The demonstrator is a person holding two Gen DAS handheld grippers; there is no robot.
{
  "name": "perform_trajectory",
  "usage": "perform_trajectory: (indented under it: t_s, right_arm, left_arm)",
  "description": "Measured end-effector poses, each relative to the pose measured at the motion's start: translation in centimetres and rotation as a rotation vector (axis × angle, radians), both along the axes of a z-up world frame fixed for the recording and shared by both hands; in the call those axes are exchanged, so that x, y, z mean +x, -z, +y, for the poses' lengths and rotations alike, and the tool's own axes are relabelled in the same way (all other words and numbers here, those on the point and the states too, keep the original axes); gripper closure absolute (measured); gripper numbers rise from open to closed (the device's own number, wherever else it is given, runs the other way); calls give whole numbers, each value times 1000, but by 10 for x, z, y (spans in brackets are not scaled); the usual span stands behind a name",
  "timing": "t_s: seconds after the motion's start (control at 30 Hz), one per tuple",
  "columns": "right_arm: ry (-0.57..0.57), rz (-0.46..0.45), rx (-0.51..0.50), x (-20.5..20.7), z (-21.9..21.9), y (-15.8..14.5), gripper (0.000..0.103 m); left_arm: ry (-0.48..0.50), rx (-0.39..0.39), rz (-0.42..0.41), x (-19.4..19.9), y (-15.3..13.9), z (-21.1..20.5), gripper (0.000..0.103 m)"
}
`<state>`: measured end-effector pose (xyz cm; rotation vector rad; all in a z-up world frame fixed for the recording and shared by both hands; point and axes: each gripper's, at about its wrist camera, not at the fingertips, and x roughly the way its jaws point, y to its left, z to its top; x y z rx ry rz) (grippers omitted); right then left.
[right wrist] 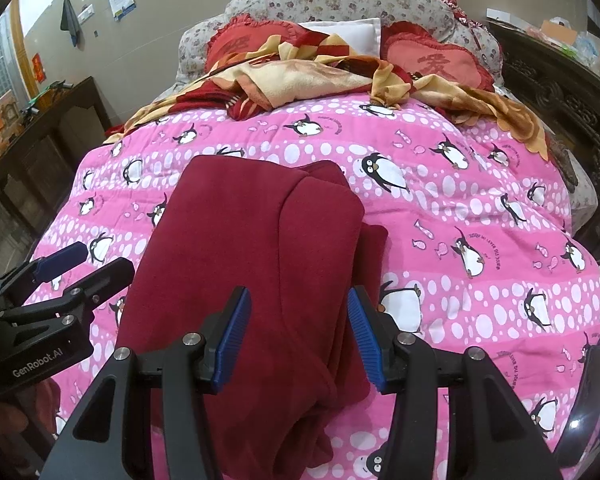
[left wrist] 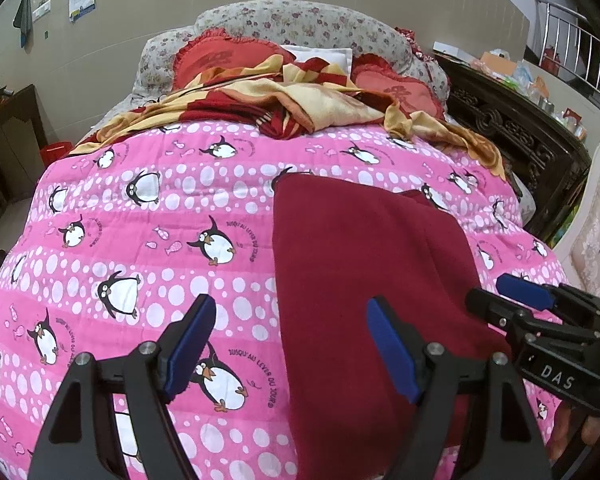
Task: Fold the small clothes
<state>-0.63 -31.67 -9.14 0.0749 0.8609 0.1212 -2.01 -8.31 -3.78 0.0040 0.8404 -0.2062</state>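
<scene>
We see a dark red top [right wrist: 236, 248] made of soft, fuzzy cloth. It lies flat on the pink bed cover [right wrist: 460, 208] with penguins on it. Its right side is folded over onto the middle, so that side looks thick with layers. A small part sticks out at the right edge. The near end hangs toward us.

Matt fleecy garment [right wrist: 240, 248], cotton quilt [right wrist: 480, 208]
</scene>
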Motion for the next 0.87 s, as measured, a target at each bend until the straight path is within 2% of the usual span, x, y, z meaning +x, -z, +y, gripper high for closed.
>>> perform_trajectory:
  t_s: [0.7,0.87]
  right_arm:
    - [-8,30,-3,6,1,10,50]
    - [-2,34,9,6,-2,13,50]
  left_arm:
    - [-6,-4,10,2,5,-1,22]
    - [-7,-27,1,5,6,6,22]
